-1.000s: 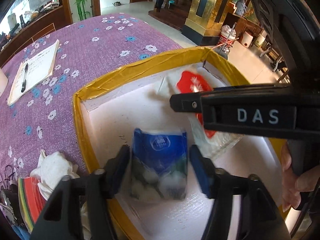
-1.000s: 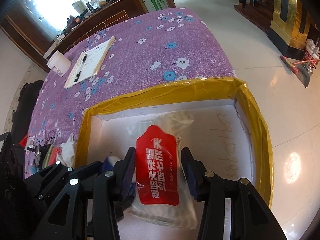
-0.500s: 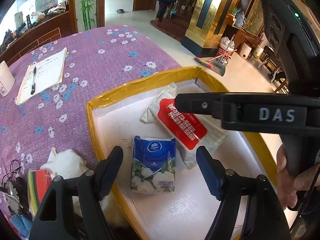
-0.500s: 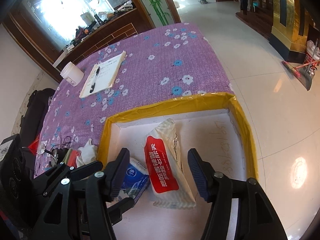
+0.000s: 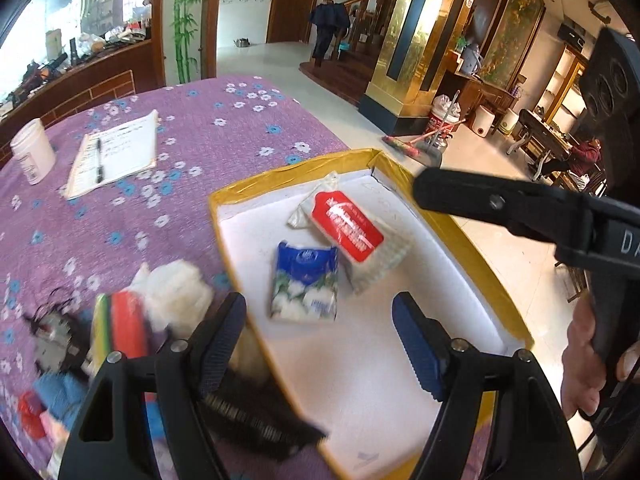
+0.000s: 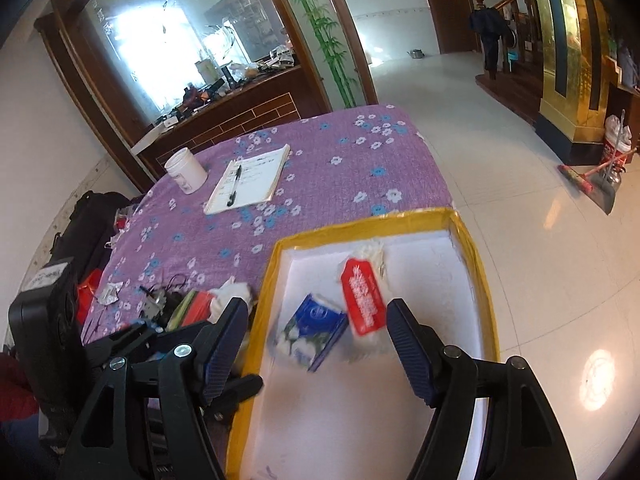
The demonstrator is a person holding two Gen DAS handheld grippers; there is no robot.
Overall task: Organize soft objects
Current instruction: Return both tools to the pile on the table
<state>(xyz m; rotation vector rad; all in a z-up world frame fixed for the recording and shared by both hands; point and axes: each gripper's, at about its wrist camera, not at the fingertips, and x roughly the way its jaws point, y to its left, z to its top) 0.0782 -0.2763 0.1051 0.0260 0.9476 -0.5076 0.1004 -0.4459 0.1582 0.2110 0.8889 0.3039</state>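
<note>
**Both Packs Released Into Box**

Left gripper (image 5: pixel 320 340) and right gripper (image 6: pixel 316 344), jaws just opened, hold nothing. The blue tissue pack (image 5: pixel 305 286) and red-labelled wipes pack (image 5: pixel 352 236) lie touching inside the yellow-rimmed box (image 5: pixel 280 178). Both look light, compressible and slippery-filmed; grip across the short sides. The near box floor is free; clutter crowds the left rim.

my grippers' black arms with dark blue pads (image 5: pixel 219 334), white box with yellow taped rim (image 5: pixel 294 169), blue-and-white flowery tissue pack (image 5: pixel 305 285), white wipes pack with red label (image 5: pixel 347 227), purple tablecloth (image 5: pixel 224 128) dotted with blue and white flowers
</note>
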